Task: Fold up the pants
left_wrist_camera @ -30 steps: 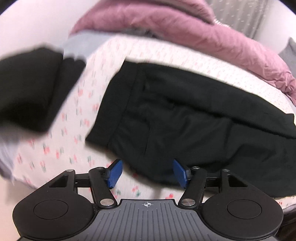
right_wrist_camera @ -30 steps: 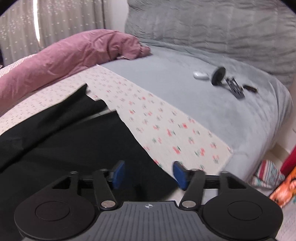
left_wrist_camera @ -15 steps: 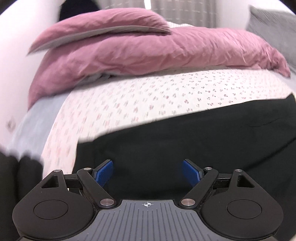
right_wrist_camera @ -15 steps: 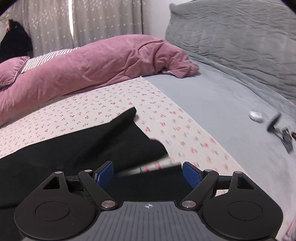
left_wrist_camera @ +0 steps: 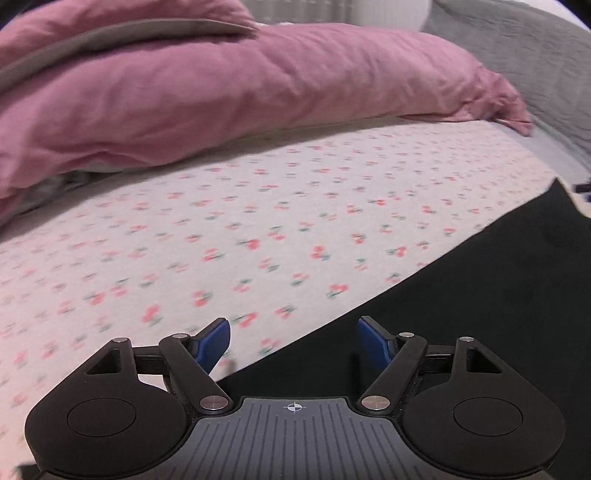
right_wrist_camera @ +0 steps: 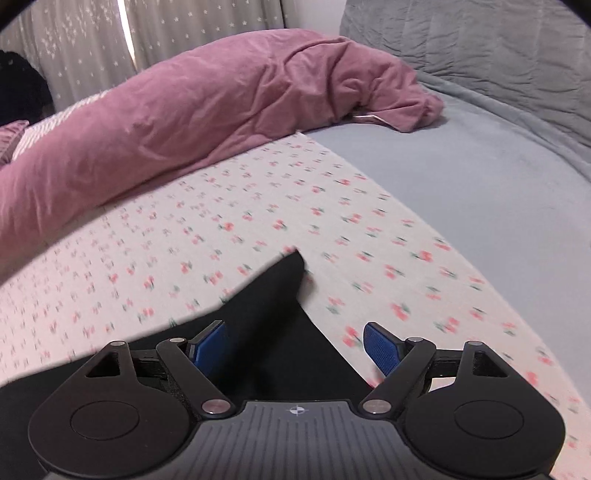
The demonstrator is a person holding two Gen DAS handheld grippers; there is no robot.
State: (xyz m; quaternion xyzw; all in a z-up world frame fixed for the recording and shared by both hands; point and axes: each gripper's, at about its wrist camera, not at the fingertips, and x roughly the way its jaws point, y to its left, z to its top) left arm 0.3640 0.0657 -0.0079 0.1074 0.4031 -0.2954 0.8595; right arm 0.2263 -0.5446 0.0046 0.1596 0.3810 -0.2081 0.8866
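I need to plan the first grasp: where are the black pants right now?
The black fabric pants lie on the cherry-print sheet, lower right in the left wrist view, directly ahead of the right gripper.

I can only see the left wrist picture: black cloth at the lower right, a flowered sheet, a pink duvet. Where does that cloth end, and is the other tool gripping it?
Observer: In the right wrist view the pants end in a pointed corner that lies on the flowered sheet, just ahead of the right gripper.
Visitor: So is it gripping them?
Observer: No. Its jaws stand open, one over the black cloth and the other over the sheet.
Visitor: What lies beyond the duvet?
Observer: A curtain with small stars hangs behind the pink duvet.
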